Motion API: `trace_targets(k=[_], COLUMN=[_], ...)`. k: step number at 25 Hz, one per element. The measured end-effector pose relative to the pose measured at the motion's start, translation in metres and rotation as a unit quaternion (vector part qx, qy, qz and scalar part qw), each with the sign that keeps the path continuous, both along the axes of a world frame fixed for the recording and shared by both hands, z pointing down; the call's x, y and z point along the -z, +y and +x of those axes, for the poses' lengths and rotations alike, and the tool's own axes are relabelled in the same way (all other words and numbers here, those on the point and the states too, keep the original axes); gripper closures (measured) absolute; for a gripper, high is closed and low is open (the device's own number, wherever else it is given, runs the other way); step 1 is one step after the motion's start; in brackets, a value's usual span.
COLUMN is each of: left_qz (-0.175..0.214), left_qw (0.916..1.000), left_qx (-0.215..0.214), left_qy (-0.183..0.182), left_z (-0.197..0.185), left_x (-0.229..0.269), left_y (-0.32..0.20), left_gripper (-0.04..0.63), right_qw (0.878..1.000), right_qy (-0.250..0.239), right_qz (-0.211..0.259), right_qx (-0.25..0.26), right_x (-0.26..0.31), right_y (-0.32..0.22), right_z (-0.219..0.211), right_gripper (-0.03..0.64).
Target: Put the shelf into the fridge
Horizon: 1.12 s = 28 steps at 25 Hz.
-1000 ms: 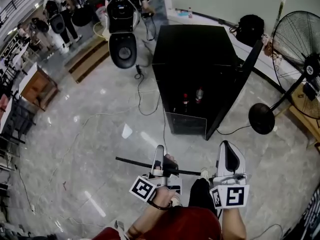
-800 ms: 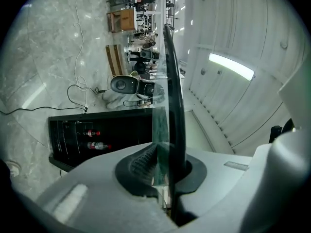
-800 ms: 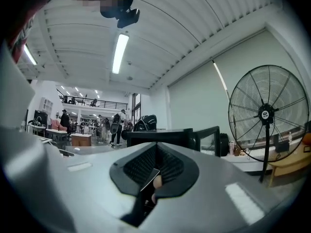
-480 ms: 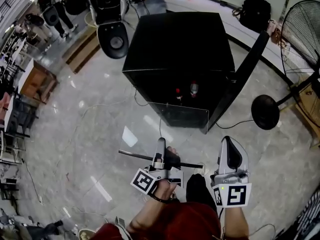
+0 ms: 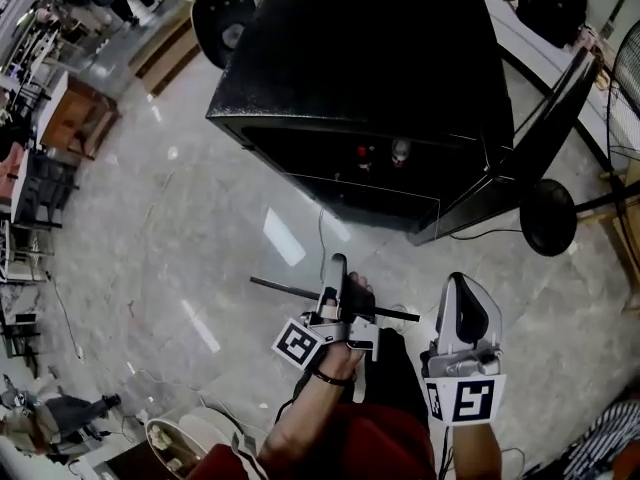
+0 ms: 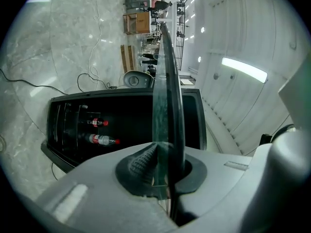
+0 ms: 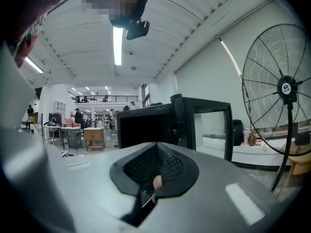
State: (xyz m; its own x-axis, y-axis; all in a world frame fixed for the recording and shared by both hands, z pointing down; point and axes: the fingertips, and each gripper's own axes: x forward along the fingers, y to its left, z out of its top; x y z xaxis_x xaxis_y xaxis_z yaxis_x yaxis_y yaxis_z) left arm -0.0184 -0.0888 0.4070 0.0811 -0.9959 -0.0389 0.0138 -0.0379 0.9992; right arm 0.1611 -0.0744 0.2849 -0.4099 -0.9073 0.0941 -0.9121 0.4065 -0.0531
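Note:
A thin glass shelf [image 5: 300,290] with a dark rim is carried edge-on; my left gripper [image 5: 337,270] is shut on its near edge. In the left gripper view the shelf [image 6: 167,91] stands upright between the pads of my left gripper [image 6: 163,166]. The black fridge [image 5: 370,78] stands ahead with its door [image 5: 545,138] swung open to the right. Two bottles [image 5: 363,153] lie inside it, seen also as bottles [image 6: 99,140] in the left gripper view. My right gripper [image 5: 460,293] is shut and empty, beside the left one. In its own view my right gripper [image 7: 155,171] faces the fridge [image 7: 146,125].
A standing fan with a round base [image 5: 548,216] is right of the fridge door, and the fan [image 7: 284,91] shows tall at the right. Cables [image 5: 320,230] trail over the marble floor. A round chair [image 5: 222,18] and wooden furniture [image 5: 75,118] stand behind and to the left.
The fridge has come nearer and fills more of the head view. Both grippers have moved toward it and lower, the left one still carrying the shelf.

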Motion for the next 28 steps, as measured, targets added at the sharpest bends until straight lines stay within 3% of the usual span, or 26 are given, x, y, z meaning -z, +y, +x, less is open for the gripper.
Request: trace_targets(k=[6, 14, 19, 28], left_qz=[0.0, 0.001, 0.009, 0.028], left_qw=[0.9999, 0.9988, 0.9988, 0.9981], left_qx=[-0.007, -0.033, -0.025, -0.02], left_qy=[0.007, 0.036, 0.041, 0.051], left_z=[-0.002, -0.002, -0.006, 0.013], left_x=[-0.05, -0.106, -0.137, -0.186], left_y=[-0.015, -0.02, -0.021, -0.063], left_gripper=[0.575, 0.575, 0.574, 0.575], right_qw=[1.0, 0.999, 0.998, 0.996], right_qy=[0.017, 0.031, 0.043, 0.041], right_qz=[0.001, -0.04, -0.041, -0.053], right_qx=[-0.002, -0.021, -0.027, -0.062], right_x=[-0.035, -0.091, -0.129, -0.19], right_y=[-0.005, 0.008, 0.016, -0.008], right_z=[-0.013, -0.034, -0.046, -0.018], right_gripper=[0.621, 0.621, 0.621, 0.621])
